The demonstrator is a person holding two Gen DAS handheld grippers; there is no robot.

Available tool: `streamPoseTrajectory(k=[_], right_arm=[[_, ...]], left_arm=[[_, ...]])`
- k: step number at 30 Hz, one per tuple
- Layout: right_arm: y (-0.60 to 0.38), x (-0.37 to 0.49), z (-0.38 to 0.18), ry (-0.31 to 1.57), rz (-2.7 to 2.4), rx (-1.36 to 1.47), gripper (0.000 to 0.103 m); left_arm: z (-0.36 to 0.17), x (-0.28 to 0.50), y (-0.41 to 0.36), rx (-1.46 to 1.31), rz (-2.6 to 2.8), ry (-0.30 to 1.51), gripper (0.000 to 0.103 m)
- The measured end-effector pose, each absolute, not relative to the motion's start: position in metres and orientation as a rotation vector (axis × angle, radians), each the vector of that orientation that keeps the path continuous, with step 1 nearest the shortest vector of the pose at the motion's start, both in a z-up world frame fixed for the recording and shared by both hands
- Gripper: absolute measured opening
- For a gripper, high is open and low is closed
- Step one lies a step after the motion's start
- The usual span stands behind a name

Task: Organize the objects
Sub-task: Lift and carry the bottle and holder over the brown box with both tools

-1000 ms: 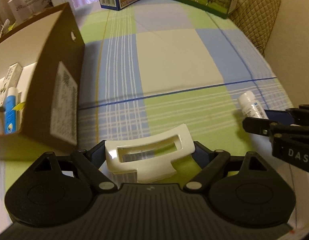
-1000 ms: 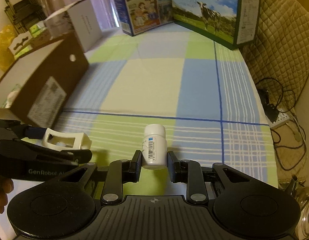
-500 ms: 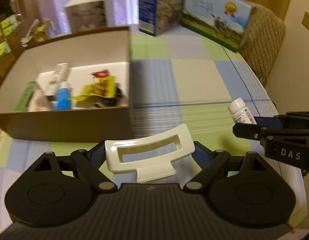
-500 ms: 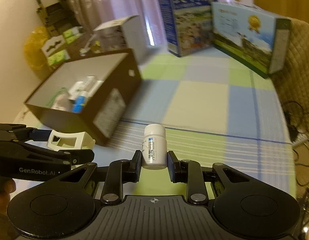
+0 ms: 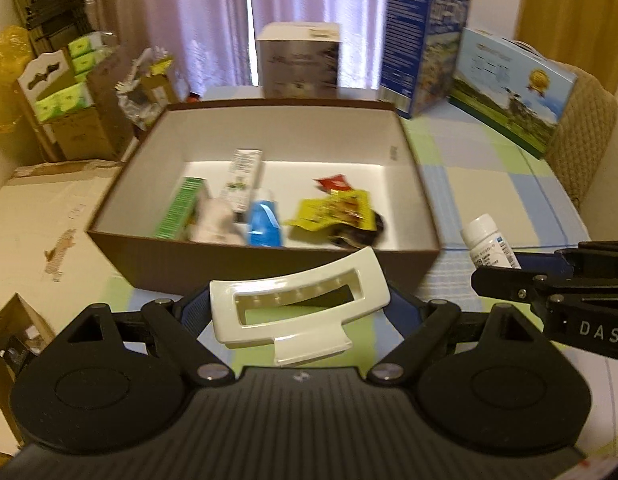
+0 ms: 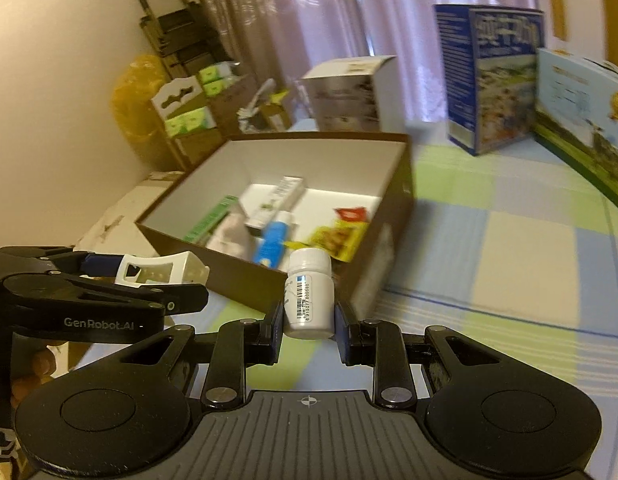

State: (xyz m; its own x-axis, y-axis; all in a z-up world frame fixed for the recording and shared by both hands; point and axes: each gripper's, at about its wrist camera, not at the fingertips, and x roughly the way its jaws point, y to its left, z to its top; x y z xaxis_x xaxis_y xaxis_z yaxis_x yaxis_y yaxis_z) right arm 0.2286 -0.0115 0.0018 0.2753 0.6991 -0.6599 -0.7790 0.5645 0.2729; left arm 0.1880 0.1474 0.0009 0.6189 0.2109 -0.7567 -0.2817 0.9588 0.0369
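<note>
One brown box (image 5: 265, 266) at twelve o'clock, one white clip (image 5: 297, 304), one white bottle (image 6: 309, 294), and three cartons: grey (image 5: 299, 60), blue (image 5: 423, 44), green (image 5: 509, 88).

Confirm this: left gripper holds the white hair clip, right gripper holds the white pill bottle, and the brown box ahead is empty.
Not empty. The left wrist view shows the brown box already holding items, including a blue tube and yellow packet. The hair clip and pill bottle are held as stated.
</note>
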Motion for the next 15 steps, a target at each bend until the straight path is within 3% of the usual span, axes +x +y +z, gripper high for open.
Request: streamPoseTrajectory(k=[15], right_arm=[[0.079, 0.277, -0.01, 0.872, 0.902, -0.085, 0.024]], left_arm=[[0.001, 0.251, 0.224, -0.058, 0.239, 0.852, 0.086]])
